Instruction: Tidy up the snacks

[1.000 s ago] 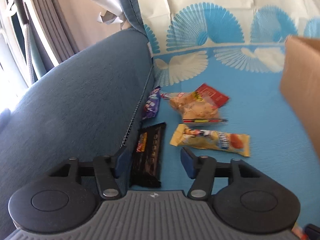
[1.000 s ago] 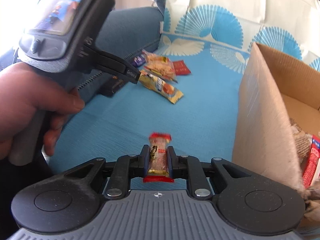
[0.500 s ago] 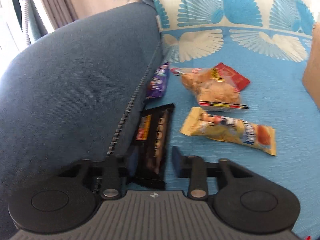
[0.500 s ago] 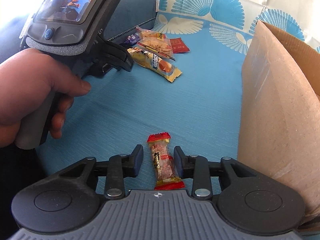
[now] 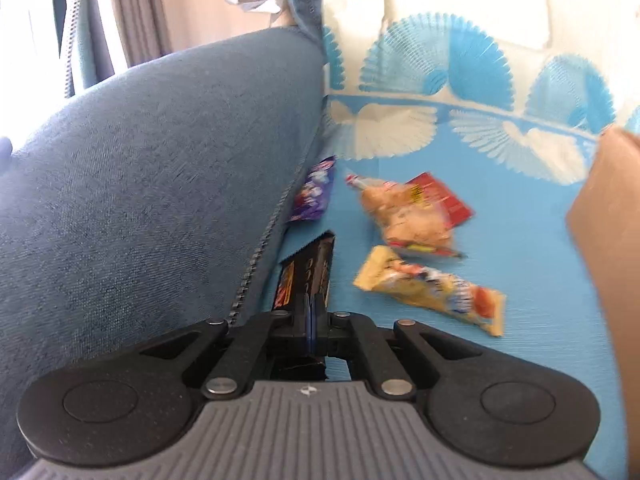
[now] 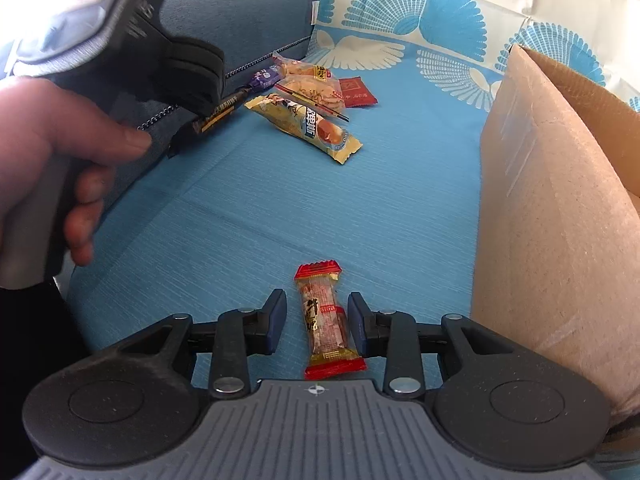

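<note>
Your left hand-held gripper (image 5: 310,322) was pinched shut on the black snack bar (image 5: 316,268), its two fingers pressed against the wrapper's near end, right at the foot of the blue sofa armrest (image 5: 160,184). The bar lay along the zip seam of that armrest, so there was almost no room on its left side and open blue cover (image 5: 520,248) only to its right. Just beyond it, a purple packet (image 5: 314,192) sat tucked against the same seam. Further right lay a clear bag of biscuits (image 5: 408,216) overlapping a red sachet (image 5: 448,196), and nearer you a yellow wrapped cake (image 5: 432,290) lying slantwise, apart from the bar. The cardboard box (image 5: 604,240) closed off the right edge. Your right hand-held gripper (image 6: 316,328) stood spread wide, its fingers either side of a small red-ended candy bar (image 6: 326,322) that lay flat on the cover, touching neither finger. Ahead of it a broad stretch of blue cover ran bare up to the yellow cake. The tall box wall (image 6: 552,220) rose close on the right, its top open; your left hand (image 6: 60,152) gripped its handle on the left.
</note>
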Demonstrator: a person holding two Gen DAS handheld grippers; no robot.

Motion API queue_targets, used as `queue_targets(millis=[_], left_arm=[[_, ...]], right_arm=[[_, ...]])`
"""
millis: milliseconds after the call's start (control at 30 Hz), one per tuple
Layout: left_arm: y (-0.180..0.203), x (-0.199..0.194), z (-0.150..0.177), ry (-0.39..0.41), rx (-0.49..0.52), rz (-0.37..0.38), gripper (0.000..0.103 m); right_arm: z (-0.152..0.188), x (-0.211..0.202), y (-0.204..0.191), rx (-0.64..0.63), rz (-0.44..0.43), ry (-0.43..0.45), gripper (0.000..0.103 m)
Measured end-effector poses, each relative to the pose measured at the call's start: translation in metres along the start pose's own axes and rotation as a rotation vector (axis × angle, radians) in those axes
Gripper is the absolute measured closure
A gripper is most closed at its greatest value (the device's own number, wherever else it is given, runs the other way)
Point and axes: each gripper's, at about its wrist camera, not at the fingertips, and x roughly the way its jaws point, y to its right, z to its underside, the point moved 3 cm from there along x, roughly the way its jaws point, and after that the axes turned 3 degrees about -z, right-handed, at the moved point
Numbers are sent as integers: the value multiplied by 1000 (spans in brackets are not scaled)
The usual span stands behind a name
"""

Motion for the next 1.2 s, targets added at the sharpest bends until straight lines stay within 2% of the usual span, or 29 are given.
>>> queue_targets(millis=[167,233,300,400,433,500,533,567,633,733,967,1033,1200], left_arm=[[12,-25,2,16,19,157,103],[15,-41,6,8,23,233,103],[17,-56,9,1,32,277,103],[15,-65,12,-57,18,339,102],[11,-67,12,-69,-2,341,100],[-1,-67,10,-76,-60,323,79],[-7,-66,12,-87,-103,312,61],[-13,-63,12,-104,-140,301,57],[-19,-53,11,-141,-187,276,57],[-15,-37,10,-181,-202,248,53],[16,-14,10,-149,-74,173,25],[20,-4,12,-157,-63,156,25],[16,14,15,-182,-117,133,25]], right_arm=[[1,-3,0,-7,6,1,68],[0,-4,0,-6,6,11,72],[0,-6,1,-3,6,23,79],[0,-9,0,3,0,31,80],[0,-10,0,2,-2,30,80],[1,-12,-1,4,-4,26,80],[1,-13,0,7,-6,26,80],[1,-14,0,10,-11,25,79],[1,-16,0,14,-18,26,78],[0,-16,1,11,-25,28,76],[-2,-9,2,26,-15,-2,75],[-1,-6,2,24,-13,-10,75],[0,-1,2,16,-10,-14,75]])
